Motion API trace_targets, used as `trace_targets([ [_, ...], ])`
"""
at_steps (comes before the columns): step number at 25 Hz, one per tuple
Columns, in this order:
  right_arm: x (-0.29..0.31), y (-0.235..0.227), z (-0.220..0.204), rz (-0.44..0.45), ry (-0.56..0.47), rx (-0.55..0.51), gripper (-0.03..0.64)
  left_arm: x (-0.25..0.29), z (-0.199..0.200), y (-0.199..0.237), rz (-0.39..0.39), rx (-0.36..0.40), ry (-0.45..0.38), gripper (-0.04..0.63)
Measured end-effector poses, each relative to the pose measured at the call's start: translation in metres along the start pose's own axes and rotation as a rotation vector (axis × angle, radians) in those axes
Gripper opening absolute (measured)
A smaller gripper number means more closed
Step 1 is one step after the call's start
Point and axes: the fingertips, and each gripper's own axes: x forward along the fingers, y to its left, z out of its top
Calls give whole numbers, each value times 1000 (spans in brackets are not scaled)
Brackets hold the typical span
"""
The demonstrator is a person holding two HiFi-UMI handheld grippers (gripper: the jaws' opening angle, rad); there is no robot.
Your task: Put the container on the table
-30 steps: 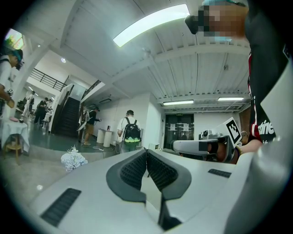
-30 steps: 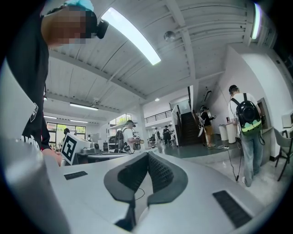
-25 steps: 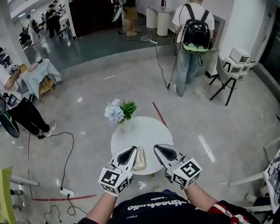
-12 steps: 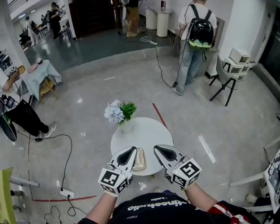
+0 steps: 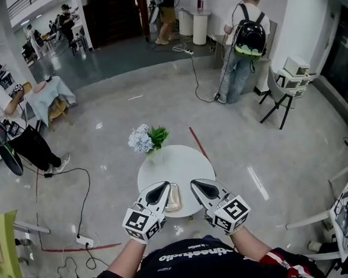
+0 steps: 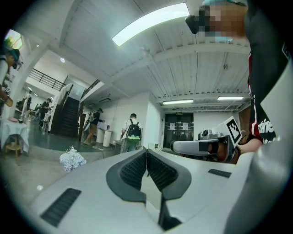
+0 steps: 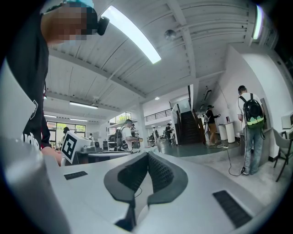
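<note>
Container (image 5: 173, 196): a shallow tan one that lies on the round white table (image 5: 181, 161), close to the table's near edge and between the tips of the two grippers, held by neither

At the table's far left edge stands a bunch of pale blue-white flowers (image 5: 145, 138) with green leaves; the left gripper view shows the same bunch (image 6: 71, 159) low at its left side.

The left gripper (image 5: 163, 186) hangs over the table's near edge, its tip over the left rim of the container. From above it cannot be told whether the tip touches that rim. In its own view the left gripper (image 6: 146, 157) has its jaws pressed together, the dark ribbed pads (image 6: 132, 171) meeting along one line with nothing between them.

The right gripper (image 5: 195, 184) is over the table's near edge too, just right of the container and apart from it as the head view shows it. Its own view shows the right gripper (image 7: 147, 162) with jaws drawn tight together, the ribbed pads (image 7: 160, 171) face to face and empty.

Each gripper carries its marker cube (image 5: 143, 223) on the side towards the person, off the table's near edge, and the two tips angle in towards each other over the table
</note>
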Motion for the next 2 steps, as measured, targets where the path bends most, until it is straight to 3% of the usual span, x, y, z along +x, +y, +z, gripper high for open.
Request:
trace_targets([
  [2,0,-1,1,-1,1,0,15,1,1,0,-1,0,0,25],
])
